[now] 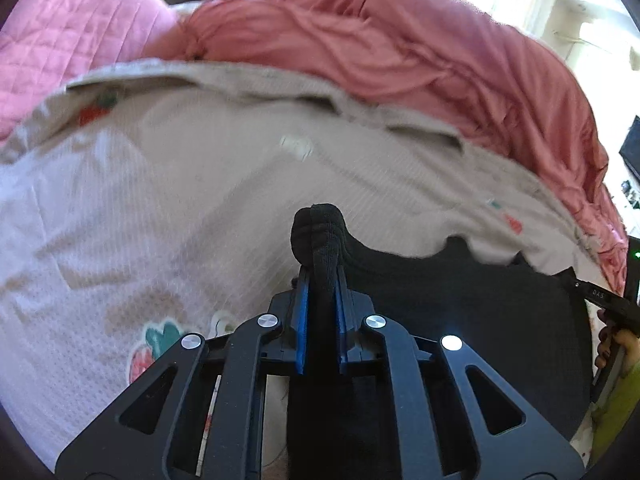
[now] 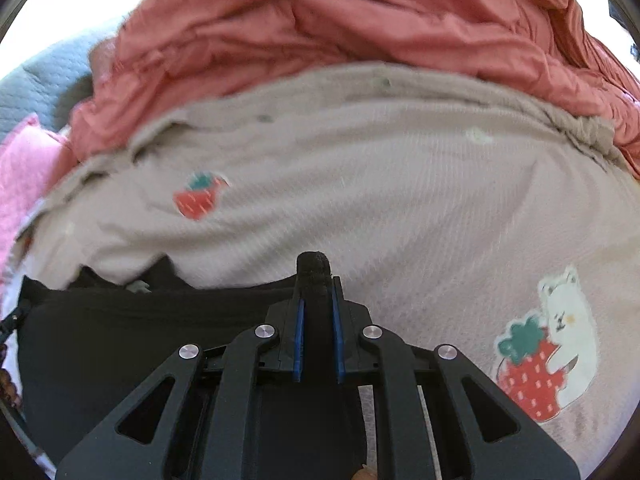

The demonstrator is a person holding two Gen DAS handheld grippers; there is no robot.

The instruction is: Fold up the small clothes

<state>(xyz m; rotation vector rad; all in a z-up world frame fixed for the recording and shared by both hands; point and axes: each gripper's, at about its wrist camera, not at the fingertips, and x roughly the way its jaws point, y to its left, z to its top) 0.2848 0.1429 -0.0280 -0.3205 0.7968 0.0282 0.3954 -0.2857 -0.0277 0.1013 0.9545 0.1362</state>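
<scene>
Black garment (image 1: pixel 460 304) on pale strawberry-print blanket (image 1: pixel 160 200), edge bunched inside left claw (image 1: pixel 320 276) and right claw (image 2: pixel 318 292), both clamping it.

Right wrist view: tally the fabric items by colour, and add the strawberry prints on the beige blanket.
Black garment: 1
Beige blanket: 1
Coral red bedding: 1
Pink quilted cloth: 1
Grey quilted cloth: 1
Total fabrics: 5
Strawberry prints: 2

A crumpled coral duvet (image 1: pixel 420 52) lies behind a beige strawberry-print blanket (image 2: pixel 360 184), beside a pink quilted pillow (image 1: pixel 72 32).
</scene>
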